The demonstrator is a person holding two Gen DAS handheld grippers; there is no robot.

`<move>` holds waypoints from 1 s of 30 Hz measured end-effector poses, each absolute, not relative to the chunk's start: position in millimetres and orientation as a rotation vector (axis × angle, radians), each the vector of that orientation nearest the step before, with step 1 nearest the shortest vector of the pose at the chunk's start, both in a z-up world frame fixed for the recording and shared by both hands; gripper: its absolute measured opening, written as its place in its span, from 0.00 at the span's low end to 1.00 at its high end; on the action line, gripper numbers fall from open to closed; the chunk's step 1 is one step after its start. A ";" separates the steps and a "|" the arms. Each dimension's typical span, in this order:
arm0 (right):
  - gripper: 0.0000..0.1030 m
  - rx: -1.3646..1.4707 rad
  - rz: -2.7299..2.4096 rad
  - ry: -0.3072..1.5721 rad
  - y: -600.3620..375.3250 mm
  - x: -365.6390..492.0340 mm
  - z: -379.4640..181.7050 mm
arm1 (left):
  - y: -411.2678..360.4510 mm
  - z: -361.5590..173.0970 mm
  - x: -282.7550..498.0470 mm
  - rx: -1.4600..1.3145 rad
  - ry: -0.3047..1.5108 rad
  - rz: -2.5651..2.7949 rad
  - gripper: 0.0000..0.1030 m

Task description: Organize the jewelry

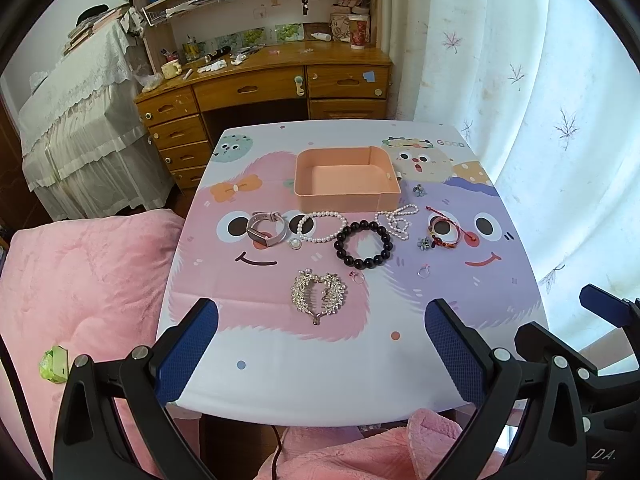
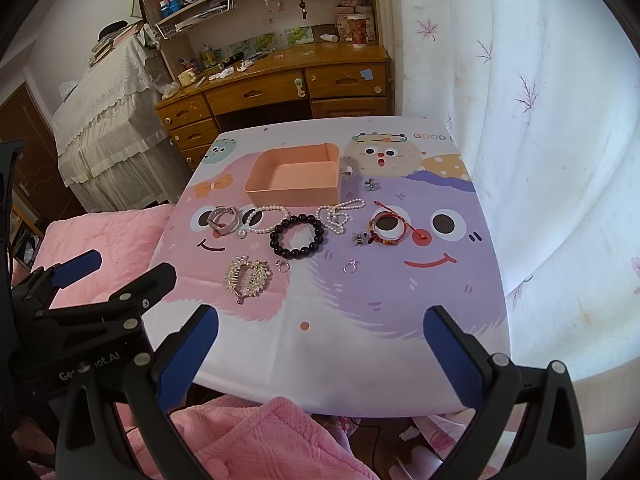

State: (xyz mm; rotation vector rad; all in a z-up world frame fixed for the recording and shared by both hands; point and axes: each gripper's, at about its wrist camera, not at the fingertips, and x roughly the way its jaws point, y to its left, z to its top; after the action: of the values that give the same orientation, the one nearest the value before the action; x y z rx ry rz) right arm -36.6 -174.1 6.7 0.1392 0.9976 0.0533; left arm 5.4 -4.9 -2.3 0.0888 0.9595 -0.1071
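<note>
An empty peach box (image 1: 346, 196) (image 2: 294, 196) stands at the table's far middle. In front of it lie a watch (image 1: 266, 229) (image 2: 223, 220), a pearl bracelet (image 1: 322, 226) (image 2: 267, 219), a black bead bracelet (image 1: 363, 244) (image 2: 297, 237), a pearl strand (image 1: 396, 219) (image 2: 338, 213), a red bracelet (image 1: 442, 232) (image 2: 386, 229), two rings (image 1: 357, 277) (image 1: 424, 270) and a silver hair comb (image 1: 319, 295) (image 2: 247, 276). My left gripper (image 1: 322, 344) and right gripper (image 2: 320, 346) are open and empty above the near table edge.
The table wears a cartoon cloth (image 1: 460, 312). A pink blanket (image 1: 76, 280) lies to the left and in front. A wooden desk (image 1: 264, 84) stands behind, a curtain (image 1: 540, 100) to the right. Small flower earrings (image 1: 419, 189) (image 1: 423, 243) lie by the red bracelet.
</note>
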 end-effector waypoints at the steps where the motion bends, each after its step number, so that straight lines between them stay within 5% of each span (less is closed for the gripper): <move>1: 1.00 0.139 0.053 0.998 -173.2 -36.7 6.7 | -4.7 -2.2 5.5 0.089 0.959 -0.107 0.99; 30: 1.00 0.141 0.050 0.994 -175.9 -36.8 7.0 | -6.3 0.0 4.1 0.079 0.964 -0.117 0.99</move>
State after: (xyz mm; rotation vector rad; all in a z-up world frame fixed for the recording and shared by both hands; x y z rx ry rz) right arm -36.8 -175.9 7.0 0.1406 0.9939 0.0505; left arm 4.1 -6.3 0.0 0.0786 0.9643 -0.1166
